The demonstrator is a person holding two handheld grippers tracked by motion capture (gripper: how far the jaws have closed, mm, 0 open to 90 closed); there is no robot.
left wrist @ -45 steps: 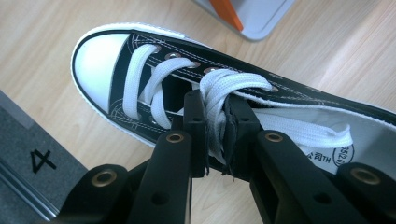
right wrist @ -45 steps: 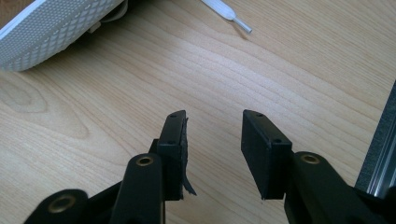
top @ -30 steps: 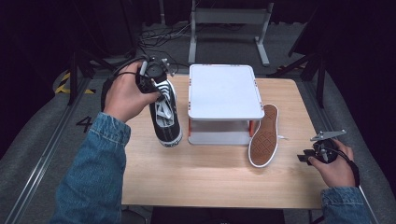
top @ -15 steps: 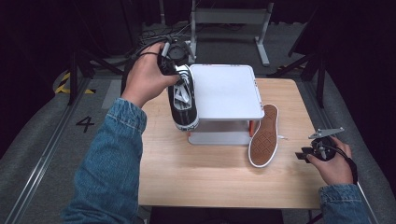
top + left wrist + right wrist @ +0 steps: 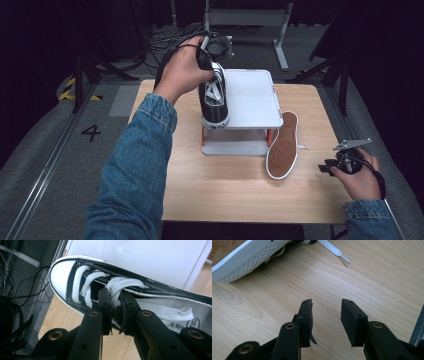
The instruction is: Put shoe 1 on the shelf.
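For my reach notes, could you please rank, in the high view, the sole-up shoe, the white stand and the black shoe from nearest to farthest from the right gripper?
1. Sole-up shoe, leaning on the stand's right side, left of the right gripper.
2. White stand, mid-table.
3. Black shoe, at the stand's left edge, held by the left gripper.

A black canvas sneaker [image 5: 214, 97] with white laces, white toe cap and white stitching; a second shoe [image 5: 282, 146] showing a brown, diamond-patterned sole edged in white; a white stand [image 5: 252, 100]; a pale woodgrain counter [image 5: 240, 190]; black tongs [image 5: 325, 312]; a blue denim sleeve [image 5: 135, 170].
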